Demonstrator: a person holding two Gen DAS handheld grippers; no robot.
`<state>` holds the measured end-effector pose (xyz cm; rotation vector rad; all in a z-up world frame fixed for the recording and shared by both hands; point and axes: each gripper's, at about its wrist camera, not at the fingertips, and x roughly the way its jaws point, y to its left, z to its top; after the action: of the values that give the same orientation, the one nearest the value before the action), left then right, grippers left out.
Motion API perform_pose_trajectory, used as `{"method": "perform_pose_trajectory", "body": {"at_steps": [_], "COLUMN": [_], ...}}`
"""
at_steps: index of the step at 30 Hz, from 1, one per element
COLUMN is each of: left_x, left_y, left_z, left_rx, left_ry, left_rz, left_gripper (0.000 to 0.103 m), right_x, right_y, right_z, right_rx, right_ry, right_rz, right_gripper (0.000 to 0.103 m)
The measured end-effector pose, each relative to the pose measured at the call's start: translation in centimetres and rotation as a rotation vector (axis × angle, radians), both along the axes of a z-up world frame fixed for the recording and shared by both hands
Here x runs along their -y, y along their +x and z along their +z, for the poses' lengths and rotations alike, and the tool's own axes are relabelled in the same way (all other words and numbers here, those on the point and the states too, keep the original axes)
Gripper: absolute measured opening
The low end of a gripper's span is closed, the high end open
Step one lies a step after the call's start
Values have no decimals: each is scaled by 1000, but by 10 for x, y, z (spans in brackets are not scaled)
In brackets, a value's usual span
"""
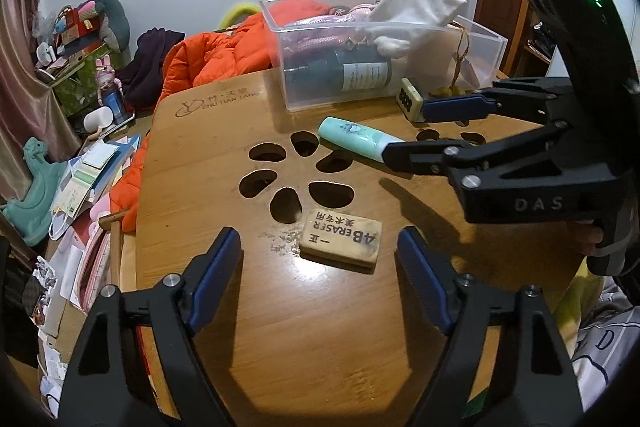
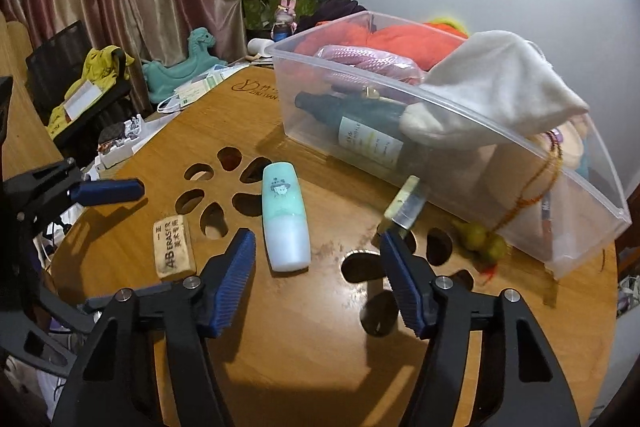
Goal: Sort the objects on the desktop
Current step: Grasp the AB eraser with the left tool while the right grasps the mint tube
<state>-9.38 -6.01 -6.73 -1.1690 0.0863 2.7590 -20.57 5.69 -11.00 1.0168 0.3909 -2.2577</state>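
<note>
A tan 4B eraser (image 1: 341, 240) lies on the wooden table (image 1: 320, 347), between and just beyond the fingers of my open left gripper (image 1: 320, 251). It also shows in the right wrist view (image 2: 173, 246). A mint-green tube (image 2: 285, 221) lies just ahead of my open right gripper (image 2: 318, 247); in the left wrist view the tube (image 1: 356, 137) sits at that gripper's (image 1: 404, 129) lower fingertip. A mahjong tile (image 2: 404, 202) stands by the right finger. A clear plastic bin (image 2: 460, 163) holds a dark bottle (image 2: 360, 131), pink rope and a white cloth.
A yellow-green charm on a brown cord (image 2: 482, 243) lies by the bin's front wall. Petal-shaped holes (image 1: 296, 171) cut through the table middle. An orange jacket (image 1: 216, 55) lies behind the table. Papers and toys clutter the floor at left (image 1: 88, 179).
</note>
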Motion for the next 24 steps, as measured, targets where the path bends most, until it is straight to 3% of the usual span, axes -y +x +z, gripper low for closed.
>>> {"method": "perform_pose_trajectory", "body": {"at_steps": [6, 14, 18, 24], "left_x": [0, 3, 4, 3], "left_y": [-1, 1, 0, 0], "left_z": [-3, -2, -1, -1], "left_rx": [-9, -27, -39, -40], "left_ry": [-16, -12, -22, -26], "left_rz": [11, 28, 42, 51], "left_gripper": [68, 57, 39, 39], "right_x": [10, 27, 29, 29], "right_y": [-5, -2, 1, 8], "right_z": [-3, -5, -5, -4], "right_rx": [13, 9, 5, 3], "right_ry": [17, 37, 35, 27], "right_rz": [26, 81, 96, 120], "right_gripper": [52, 36, 25, 23]}}
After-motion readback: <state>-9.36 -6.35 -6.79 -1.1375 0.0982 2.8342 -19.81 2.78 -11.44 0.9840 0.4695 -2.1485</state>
